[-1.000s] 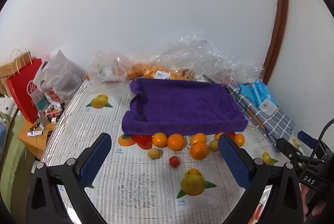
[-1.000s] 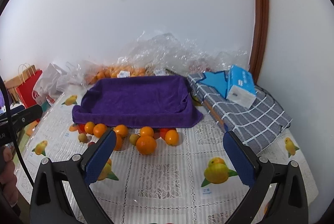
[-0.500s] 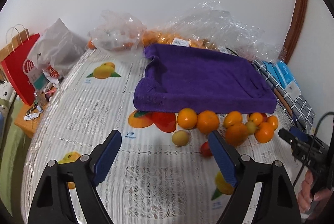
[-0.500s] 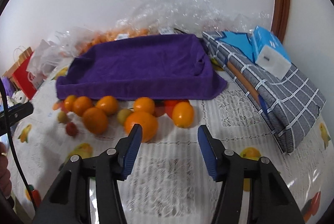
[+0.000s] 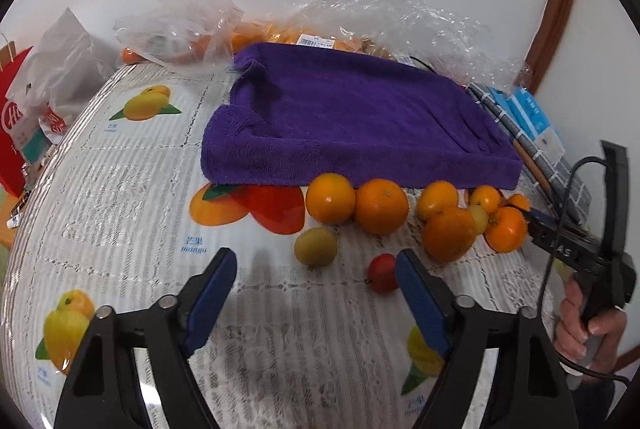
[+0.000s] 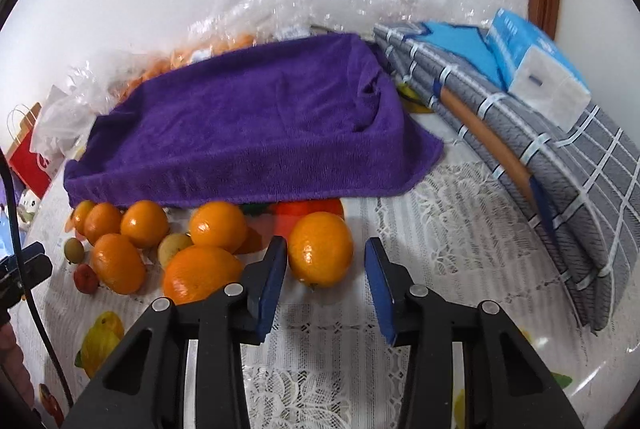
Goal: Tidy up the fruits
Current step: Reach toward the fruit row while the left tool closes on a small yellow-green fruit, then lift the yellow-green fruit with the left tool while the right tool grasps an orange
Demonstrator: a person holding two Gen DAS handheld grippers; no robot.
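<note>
The right gripper point(image 6: 325, 275) has closed in on an orange point(image 6: 320, 248), jaws parted around it, not yet clamped. The left gripper point(image 5: 316, 281) hangs spread above a green fruit point(image 5: 315, 246).

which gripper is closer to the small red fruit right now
Left. The left gripper is open just in front of the red fruit; the right gripper is open farther along the row, at an orange.

I see the table point(image 5: 132, 189) with fruit-print cloth carrying purple towel point(image 5: 352, 121), loose oranges point(image 5: 382, 205), plastic bags point(image 5: 180, 25), folded grey fabric point(image 6: 560, 165).
</note>
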